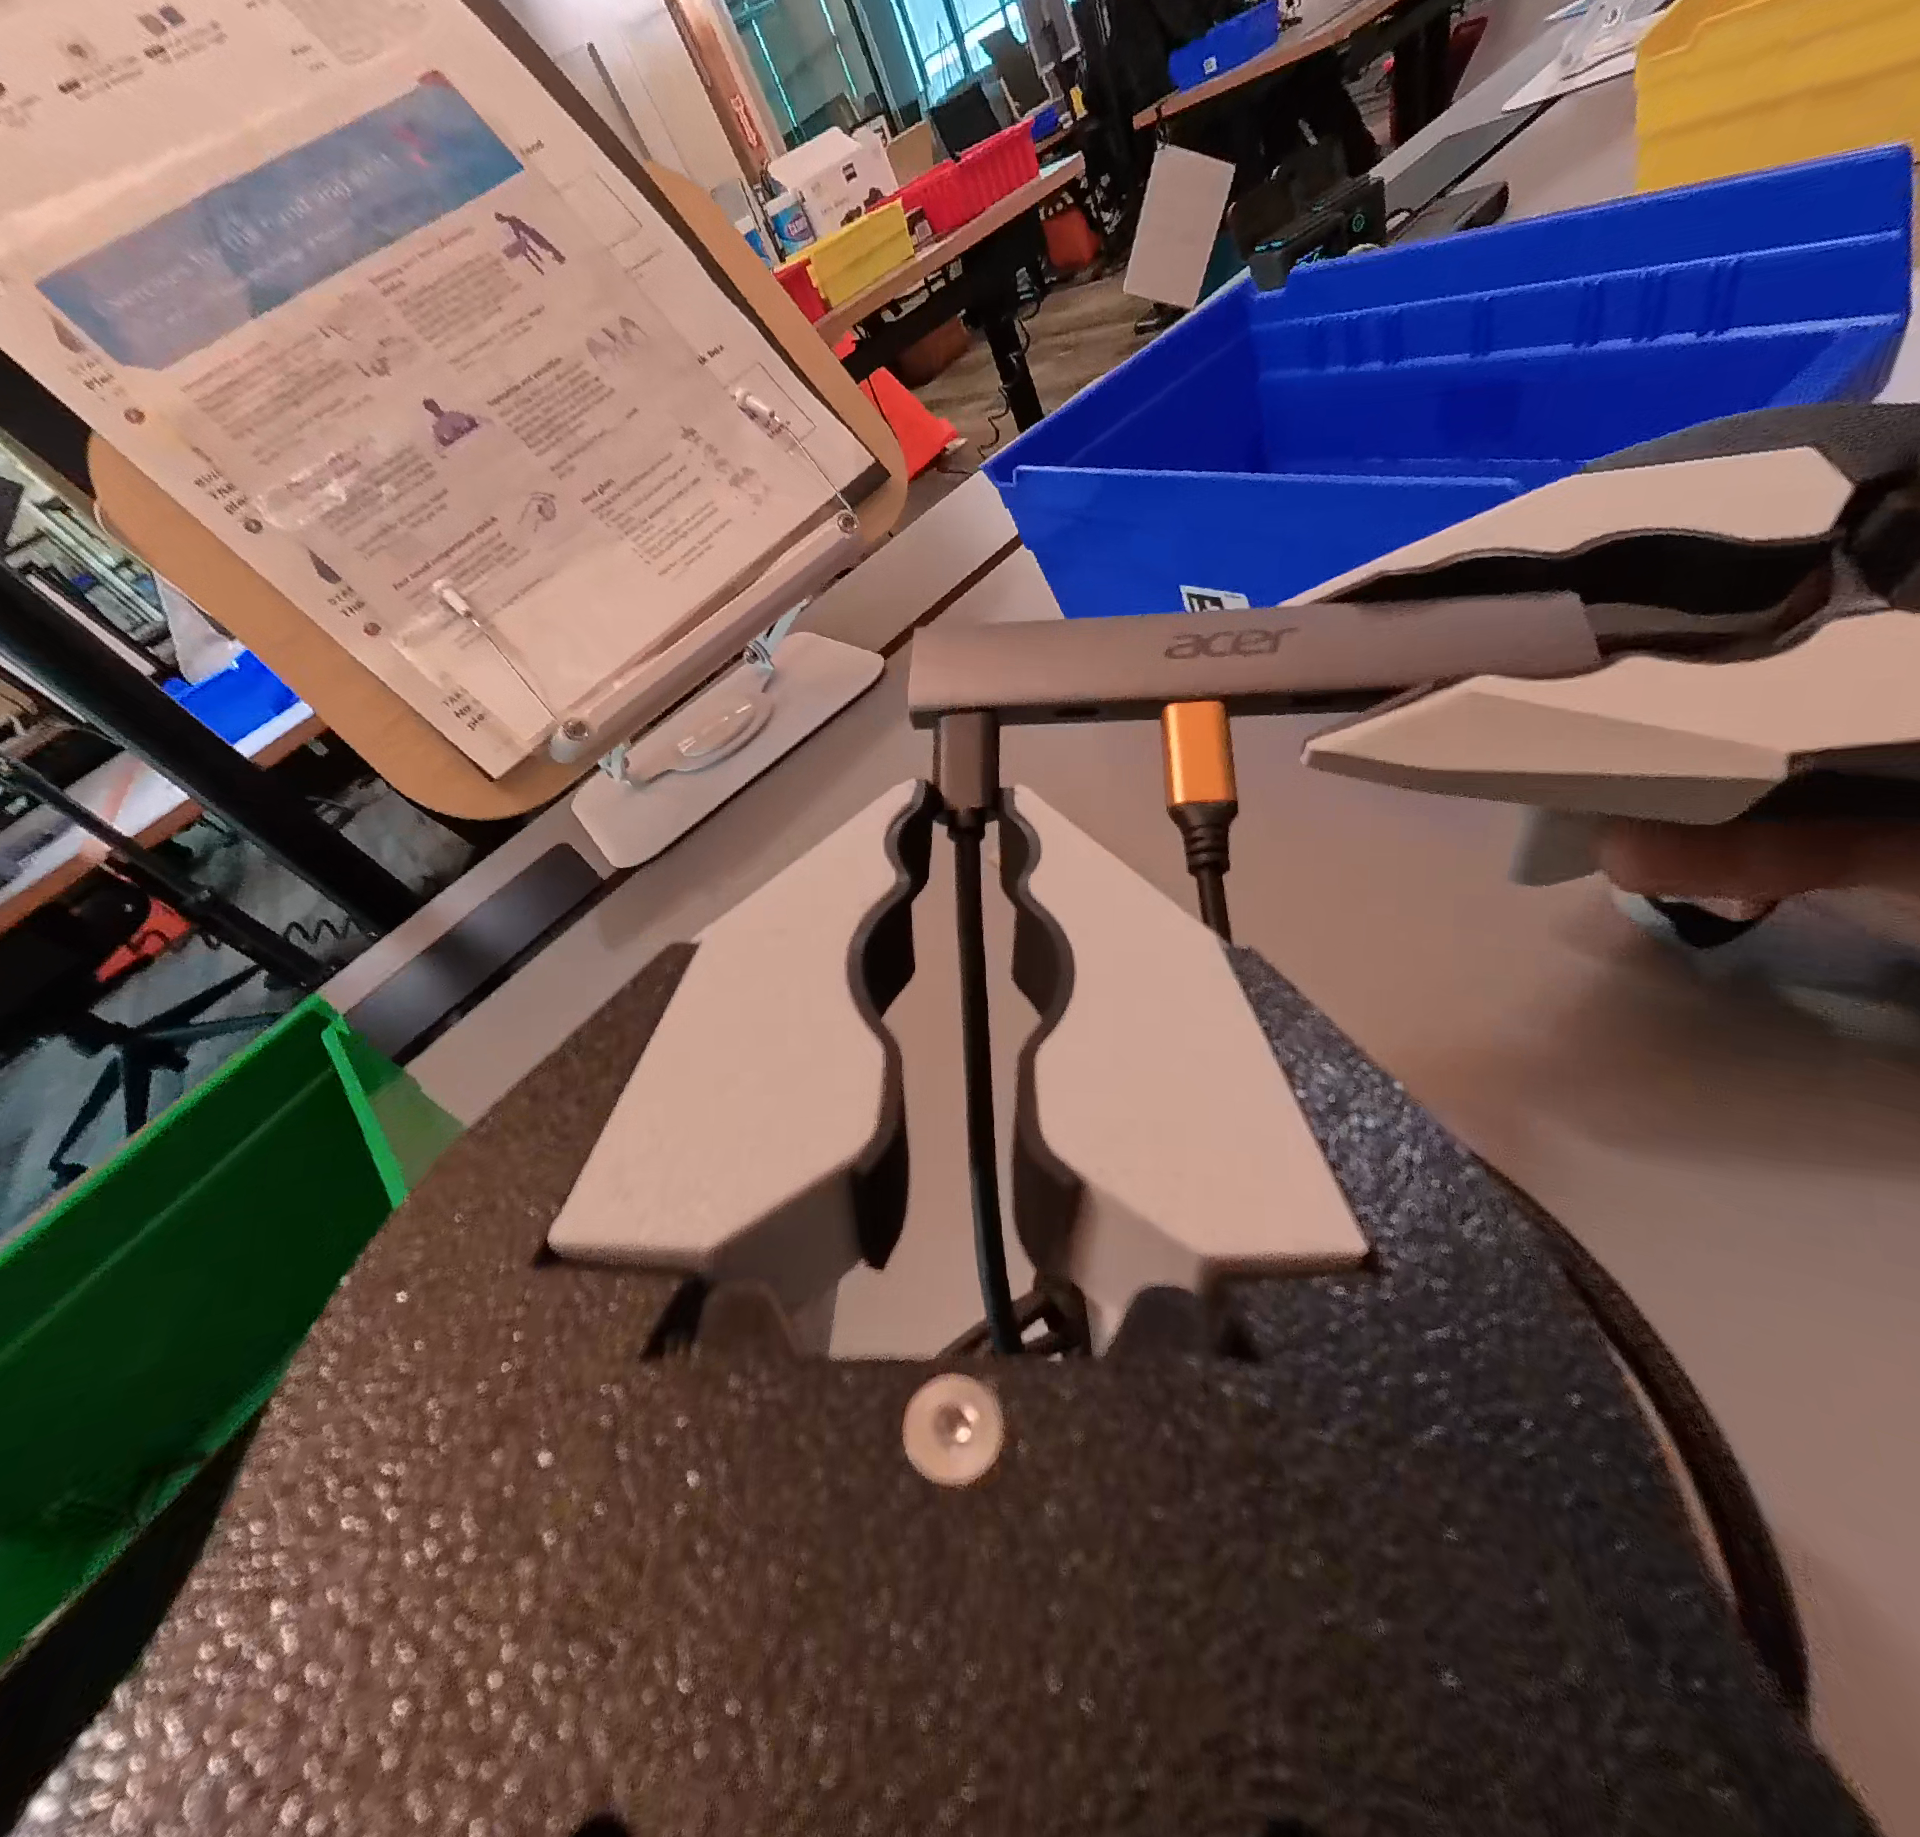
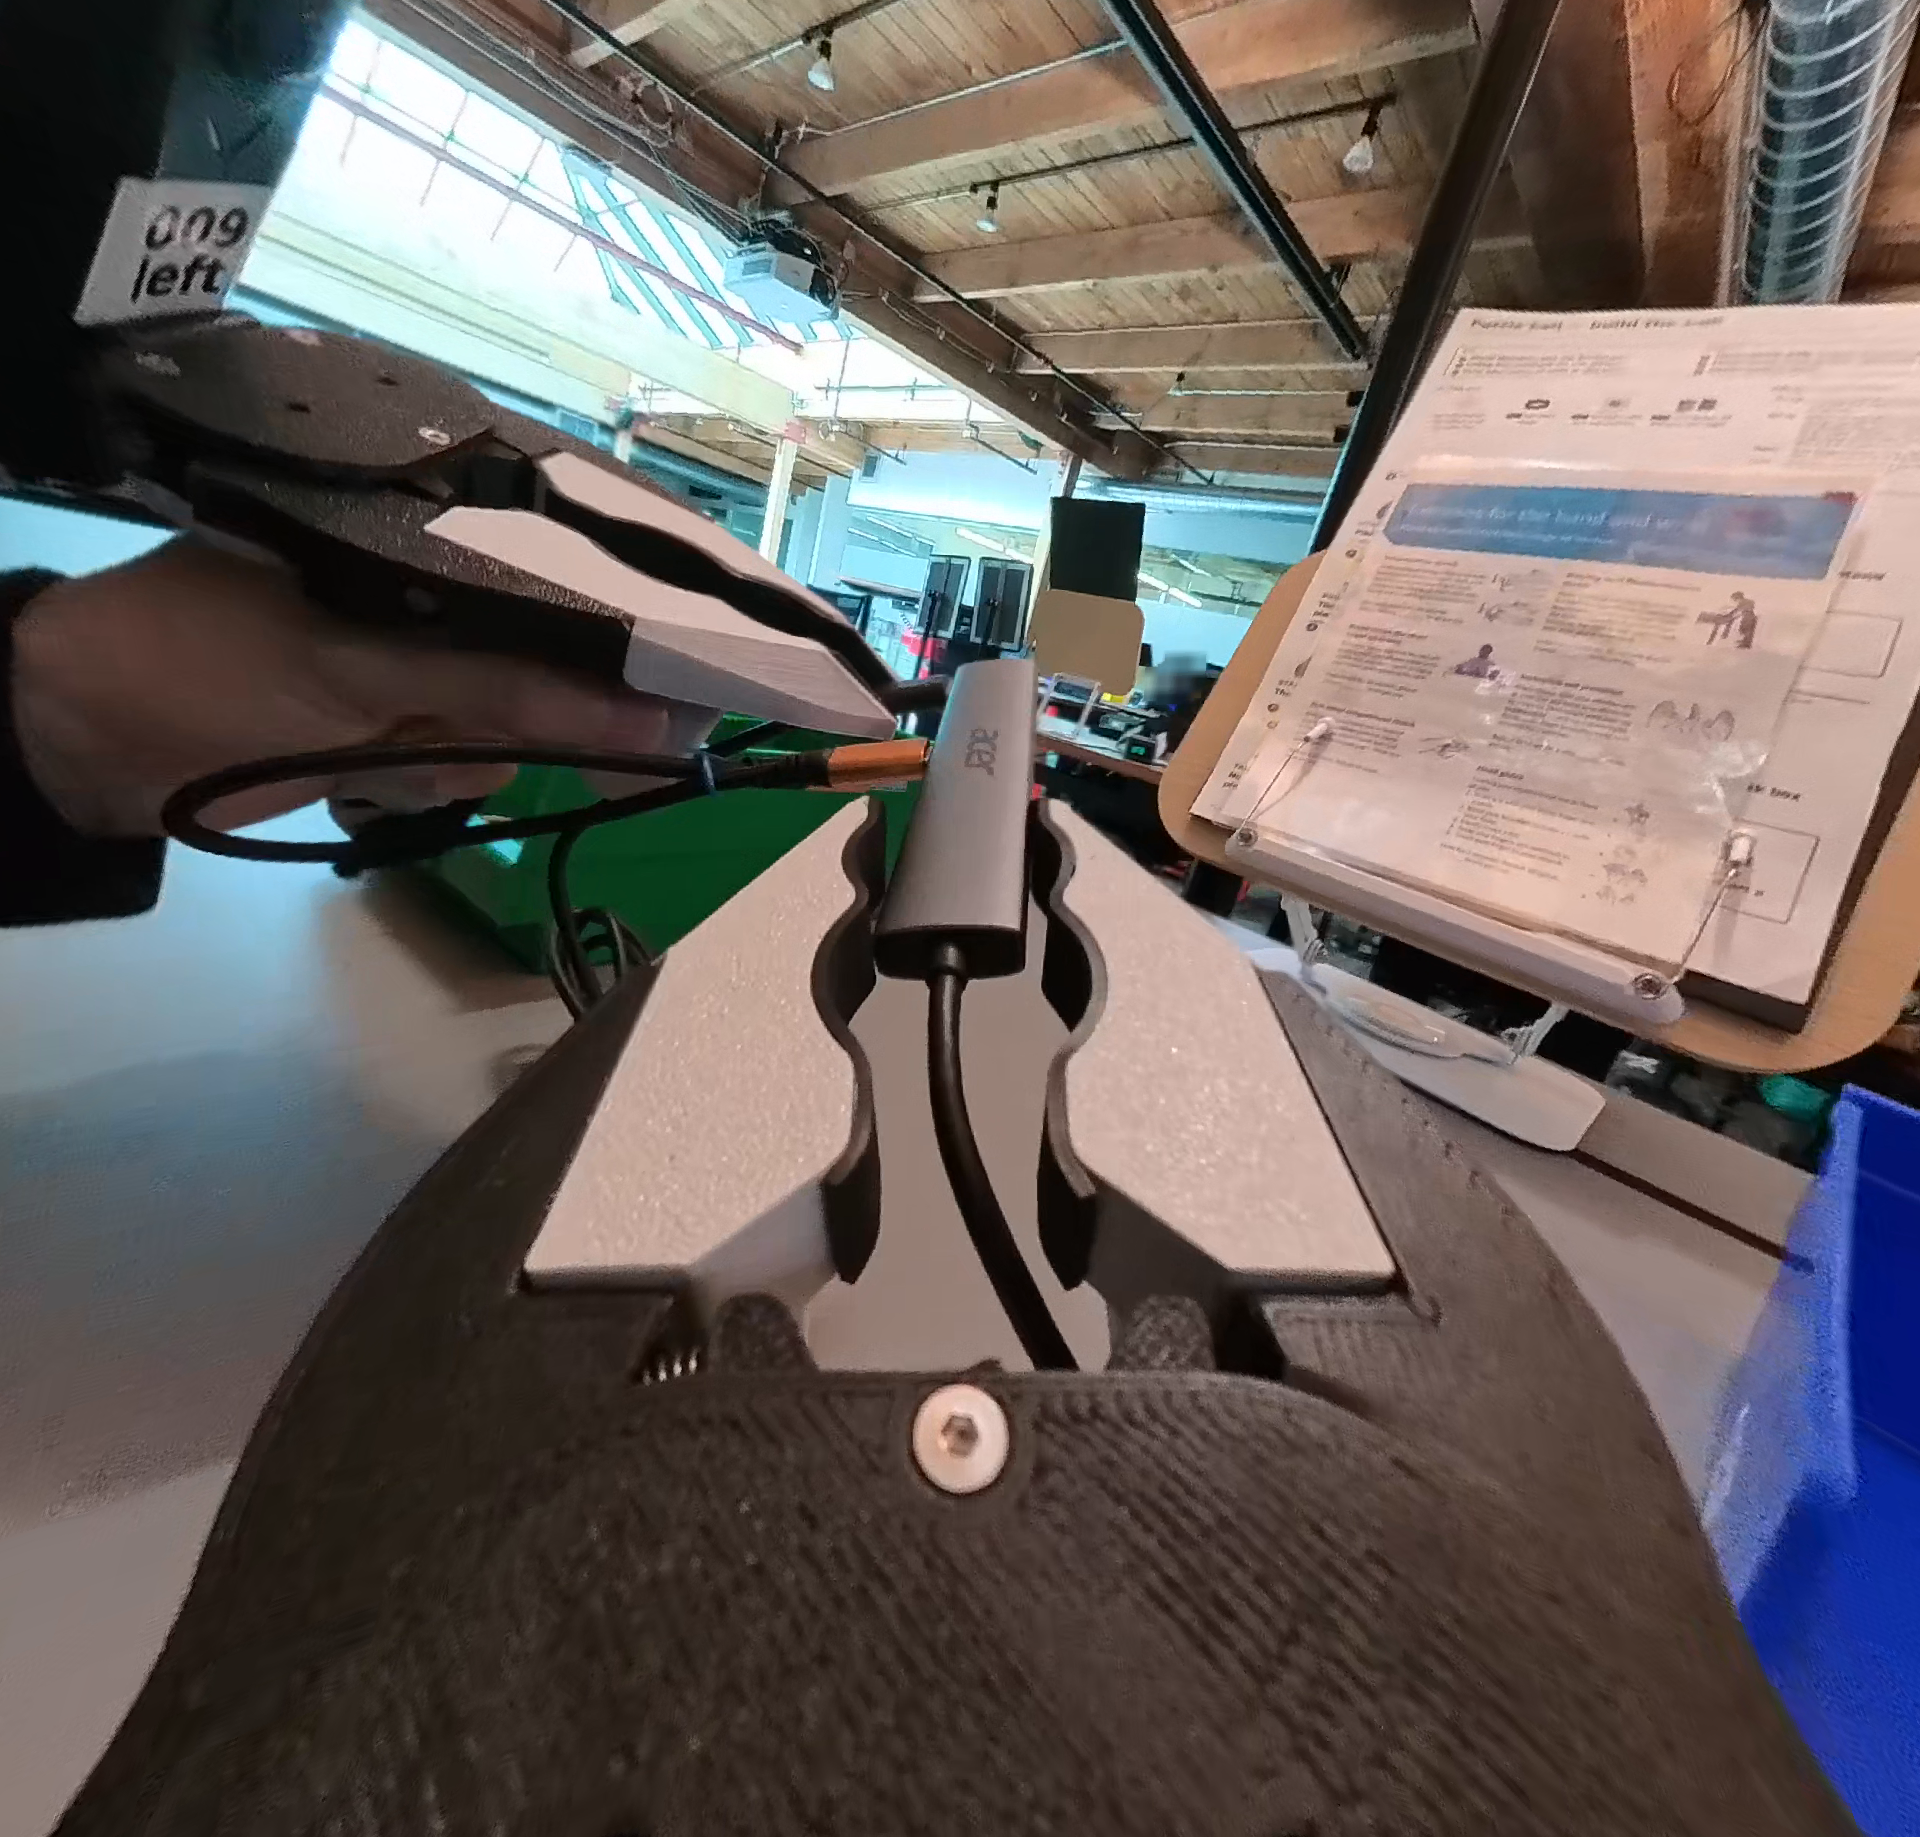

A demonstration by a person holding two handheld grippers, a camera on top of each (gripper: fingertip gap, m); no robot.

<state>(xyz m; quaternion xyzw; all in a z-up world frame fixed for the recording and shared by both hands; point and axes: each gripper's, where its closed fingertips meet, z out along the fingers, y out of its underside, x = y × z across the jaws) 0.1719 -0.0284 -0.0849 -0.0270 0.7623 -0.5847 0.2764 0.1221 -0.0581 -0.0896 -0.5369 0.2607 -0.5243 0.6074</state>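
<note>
A slim grey hub (image 1: 1247, 644) is held above the grey table (image 1: 1455, 1008). My right gripper (image 1: 1304, 675) comes in from the right and is shut on the hub's far end. In the right wrist view the hub (image 2: 971, 800) sits between my right gripper's (image 2: 956, 821) fingers, and its own black cable (image 2: 966, 1112) runs back between them. My left gripper (image 1: 968, 795) is shut on a black plug (image 1: 966, 748) seated in the hub's side. An orange plug (image 1: 1195, 748) sits in the port beside it. The left gripper (image 2: 878, 675) also shows in the right wrist view, with the orange plug (image 2: 873, 761) below it.
A blue bin (image 1: 1455, 416) stands behind the hub, a yellow bin (image 1: 1766, 73) farther back right and a green bin (image 1: 187, 1268) at the left table edge. A wooden document stand (image 1: 468, 385) with printed sheets stands at the back left. Black cable (image 2: 364, 779) loops over the table.
</note>
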